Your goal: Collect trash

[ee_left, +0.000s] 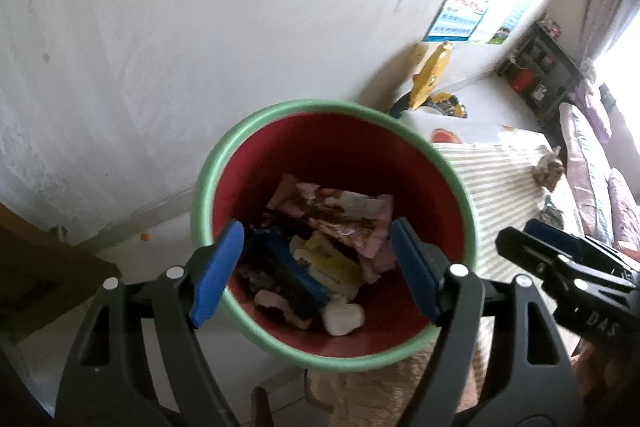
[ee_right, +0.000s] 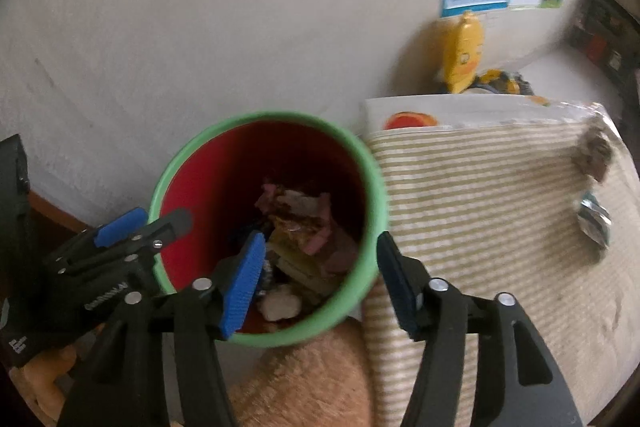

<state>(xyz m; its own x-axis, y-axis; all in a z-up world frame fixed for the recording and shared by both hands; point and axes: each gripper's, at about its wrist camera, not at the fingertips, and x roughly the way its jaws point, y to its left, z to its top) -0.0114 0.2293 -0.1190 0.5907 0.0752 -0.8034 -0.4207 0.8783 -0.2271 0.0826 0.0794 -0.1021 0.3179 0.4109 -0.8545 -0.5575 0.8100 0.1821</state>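
Trash bin (ee_left: 332,115), red inside with a pale green rim, stands on the floor close to the white wall (ee_left: 160,27), tucked against the corner of a bed with a striped cover (ee_right: 480,195). I'd say it sits there so that litter from the bed can go straight down into it. It is already partly filled: a pink and brown wrapper (ee_left: 340,215) lies on top, a yellow packet (ee_left: 336,261) and a dark blue one (ee_left: 296,267) under it, and a crumpled white wad (ee_left: 344,319) at the near wall.

Both tongs hang over the mouth, tilted downward. The left tongs (ee_left: 316,267) are spread wide with nothing between their blue pads; the right tongs (ee_right: 320,275) are likewise spread and empty, one pad over the inside of the bin and the other just outside its rim on the bed side. That looks like a drop just made, though I cannot see anything falling.

More litter waits on the bed: a brownish crumpled scrap (ee_right: 596,153) and a shiny silvery wrapper (ee_right: 592,219), both near the far edge of the cover, well apart from the bin. The stretch of cover between is bare, so the right tongs have an open path there. The tight spots are the rim and the wall behind it. A yellow toy (ee_right: 464,51) leans on the wall beyond, out of the way.
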